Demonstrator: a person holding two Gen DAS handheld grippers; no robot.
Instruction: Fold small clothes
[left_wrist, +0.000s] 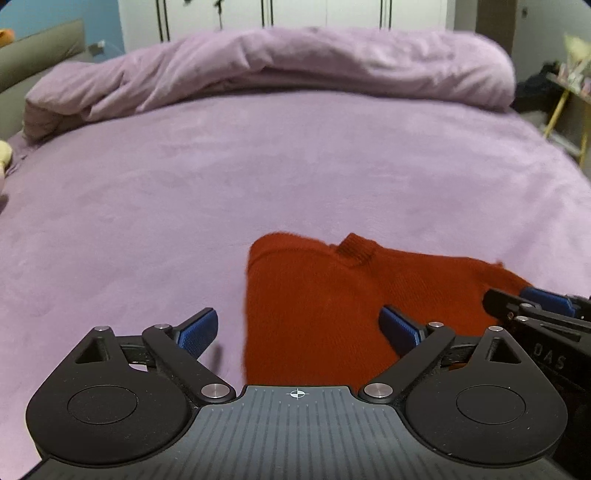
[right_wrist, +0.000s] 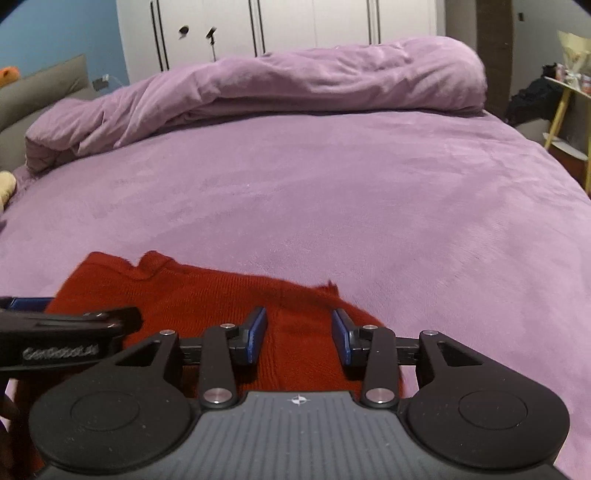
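A bed (left_wrist: 258, 177) covered in a lilac plush sheet fills both views, with a rolled lilac duvet (left_wrist: 295, 66) lying across its far side. A grey headboard (left_wrist: 37, 55) stands at the far left against a blue wall, and white wardrobe doors (right_wrist: 277, 26) run behind the duvet. At the near edge of the bed lies a red knitted garment (left_wrist: 314, 302), spread flat with its ribbed collar (left_wrist: 356, 249) pointing away toward the duvet. The left gripper (left_wrist: 299, 328) hangs over the garment's left border with its jaws spread wide; one blue pad sits above bare sheet, the other above red knit, and nothing is gripped between them. The right gripper (right_wrist: 300, 334) is just beside it, over the garment's right part, its jaws partly open with red fabric showing in the gap; the pads do not appear to press on the cloth. A yellow-legged stand (right_wrist: 565, 107) with assorted items occupies the far right, beside the bed.
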